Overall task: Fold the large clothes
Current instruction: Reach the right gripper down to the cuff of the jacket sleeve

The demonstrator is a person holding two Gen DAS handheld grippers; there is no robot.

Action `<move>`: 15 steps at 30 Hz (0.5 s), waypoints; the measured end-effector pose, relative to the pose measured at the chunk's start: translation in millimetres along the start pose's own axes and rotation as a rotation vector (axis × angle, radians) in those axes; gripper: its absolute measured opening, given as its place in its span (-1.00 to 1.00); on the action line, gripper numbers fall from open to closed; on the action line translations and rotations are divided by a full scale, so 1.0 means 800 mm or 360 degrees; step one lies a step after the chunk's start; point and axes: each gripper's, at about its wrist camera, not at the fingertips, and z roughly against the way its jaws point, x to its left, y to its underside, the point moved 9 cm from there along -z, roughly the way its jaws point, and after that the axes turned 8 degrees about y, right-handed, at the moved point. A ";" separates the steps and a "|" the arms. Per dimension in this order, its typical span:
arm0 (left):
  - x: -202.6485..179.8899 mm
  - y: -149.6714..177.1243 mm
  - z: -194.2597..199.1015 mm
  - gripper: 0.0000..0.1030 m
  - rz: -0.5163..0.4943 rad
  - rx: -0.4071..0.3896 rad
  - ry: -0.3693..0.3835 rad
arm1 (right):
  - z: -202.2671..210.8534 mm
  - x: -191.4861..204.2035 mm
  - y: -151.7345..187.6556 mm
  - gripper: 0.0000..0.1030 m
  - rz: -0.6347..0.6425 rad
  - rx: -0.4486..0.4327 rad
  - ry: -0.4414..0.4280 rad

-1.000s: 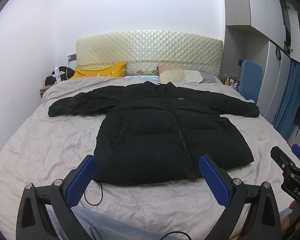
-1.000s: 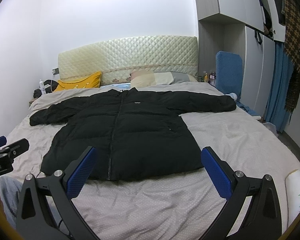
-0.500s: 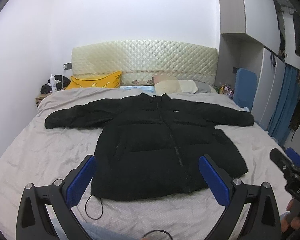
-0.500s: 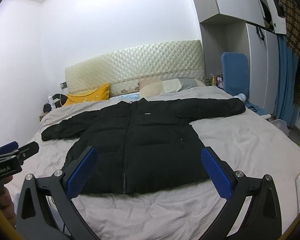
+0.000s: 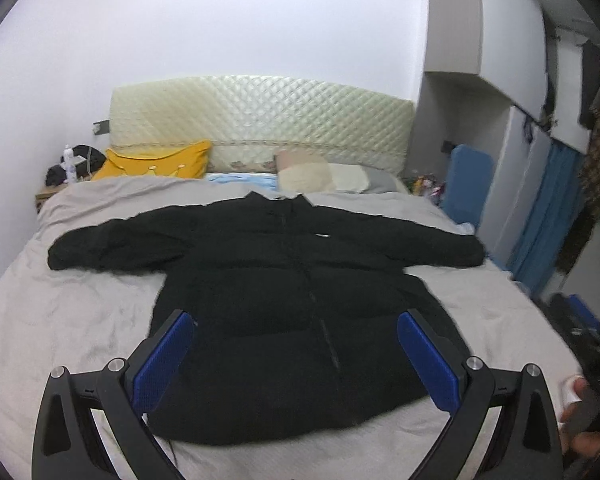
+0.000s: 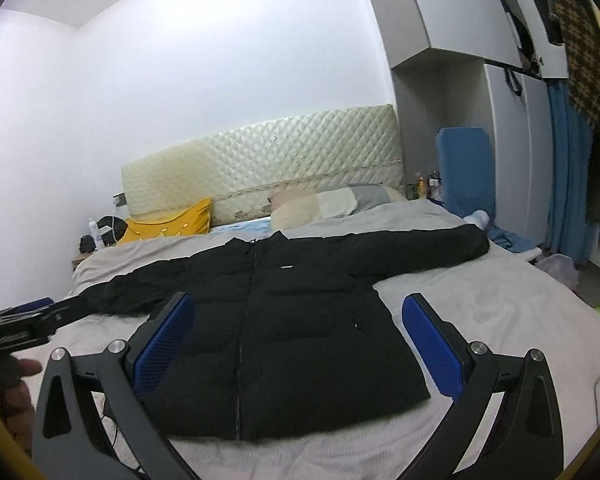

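The black padded zip-front jacket (image 5: 296,304) lies flat and unfolded on the grey-sheeted bed (image 5: 72,320); both left tongs (image 5: 296,356) and right tongs (image 6: 300,344) gape apart, empty, so every fold remains.

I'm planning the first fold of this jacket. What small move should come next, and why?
Probably lower the left gripper toward the sleeve on its side and pinch the cuff. The black jacket lies flat and zipped on the bed, both sleeves spread wide, and both grippers, the right gripper too, are open, holding nothing, above the hem. Sleeves likely fold in first.
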 end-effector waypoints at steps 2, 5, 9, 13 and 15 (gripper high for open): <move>0.009 -0.010 -0.019 1.00 -0.0017 -0.0002 -0.0031 | -0.013 -0.005 -0.003 1.00 0.0014 -0.0001 0.0032; 0.022 -0.021 -0.043 1.00 -0.0021 -0.0027 -0.0077 | -0.037 -0.012 -0.008 1.00 0.0061 -0.0023 0.0100; 0.036 -0.026 -0.072 1.00 -0.0035 -0.0097 -0.0109 | -0.069 -0.026 -0.006 1.00 0.0024 0.0002 0.0083; 0.048 -0.015 -0.102 1.00 -0.0044 -0.0095 -0.0102 | -0.112 -0.054 -0.017 1.00 0.0001 -0.0006 0.0154; 0.050 -0.012 -0.111 1.00 -0.0062 -0.0104 -0.0086 | -0.133 -0.071 -0.022 1.00 -0.0054 0.0028 0.0160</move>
